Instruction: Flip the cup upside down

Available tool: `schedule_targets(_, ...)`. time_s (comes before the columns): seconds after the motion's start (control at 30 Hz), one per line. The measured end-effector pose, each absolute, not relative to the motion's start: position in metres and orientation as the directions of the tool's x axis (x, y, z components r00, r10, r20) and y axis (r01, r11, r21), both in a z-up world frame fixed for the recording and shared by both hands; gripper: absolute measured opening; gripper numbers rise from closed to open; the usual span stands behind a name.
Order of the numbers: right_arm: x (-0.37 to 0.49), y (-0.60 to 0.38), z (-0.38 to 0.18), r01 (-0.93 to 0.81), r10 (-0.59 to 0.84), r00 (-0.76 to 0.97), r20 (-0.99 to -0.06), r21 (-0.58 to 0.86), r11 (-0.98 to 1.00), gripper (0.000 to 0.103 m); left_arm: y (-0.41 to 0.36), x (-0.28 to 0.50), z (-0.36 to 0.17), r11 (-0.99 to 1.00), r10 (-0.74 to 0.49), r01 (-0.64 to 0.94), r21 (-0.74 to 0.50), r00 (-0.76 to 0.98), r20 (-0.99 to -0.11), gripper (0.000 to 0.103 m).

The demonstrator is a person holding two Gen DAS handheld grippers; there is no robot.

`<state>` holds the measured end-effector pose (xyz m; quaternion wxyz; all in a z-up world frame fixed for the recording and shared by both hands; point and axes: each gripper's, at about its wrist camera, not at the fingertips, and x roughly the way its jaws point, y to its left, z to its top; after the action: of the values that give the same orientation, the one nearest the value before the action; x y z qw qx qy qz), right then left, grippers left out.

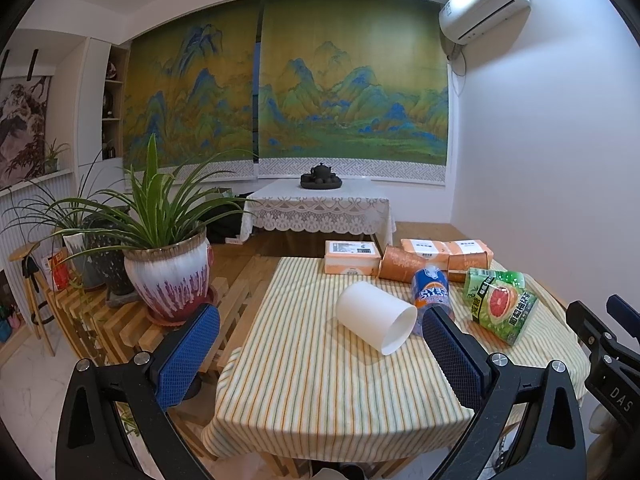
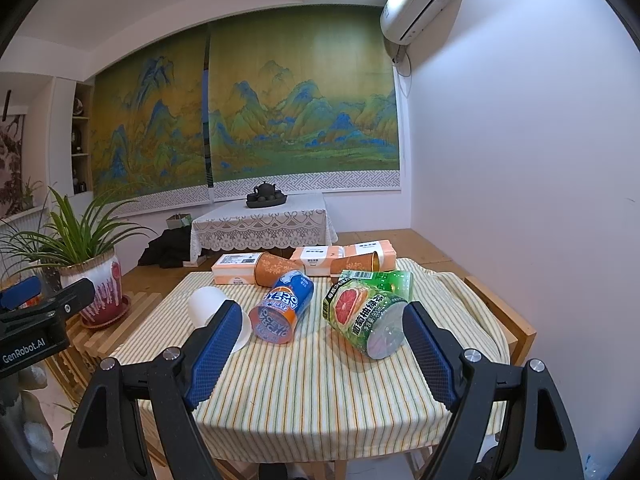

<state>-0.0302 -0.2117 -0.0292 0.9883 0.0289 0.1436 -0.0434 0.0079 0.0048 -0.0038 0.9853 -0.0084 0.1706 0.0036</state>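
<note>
A white paper cup lies on its side on the striped tablecloth, its open mouth toward me and to the right. It also shows in the right wrist view, partly hidden behind a blue finger pad. My left gripper is open and empty, short of the cup, near the table's front. My right gripper is open and empty above the table's front edge.
A blue-orange bottle and a green grapefruit-tea bottle lie beside the cup. Two brown paper cups and orange tissue packs lie at the table's back. A potted plant stands on a slatted bench on the left.
</note>
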Motion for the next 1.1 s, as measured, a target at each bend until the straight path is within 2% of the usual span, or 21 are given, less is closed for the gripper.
schedule_targets(0.43,-0.019,-0.214,-0.034,0.072,-0.055,0.948,-0.313,0.043,0.996,0.080,0.008,0.017,-0.008,1.000,-0.003,-0.006,-0.022,0.934,-0.357,0.103)
schedule_targets(0.57,-0.004,-0.214,-0.034,0.035,-0.018,0.942,-0.335,0.043,0.998,0.085,0.008,0.025,-0.011,1.000,-0.015,0.008,-0.020,0.926,-0.378,0.103)
schedule_targets(0.77,0.038,-0.215,-0.027,-0.085,0.092,0.909,-0.406,0.035,0.996,0.085,0.013,0.038,-0.017,1.000,-0.004,0.000,-0.012,0.918,-0.396,0.103)
schedule_targets(0.9,0.079,-0.210,-0.017,-0.173,0.144,0.874,-0.464,-0.020,0.985,0.085,0.023,0.050,-0.021,1.000,0.007,-0.019,-0.025,0.911,-0.412,0.103)
schedule_targets(1.1,0.157,-0.195,-0.013,-0.328,0.224,0.774,-0.592,-0.073,0.942,0.085,0.043,0.066,-0.027,0.998,0.045,-0.063,-0.027,0.901,-0.431,0.103)
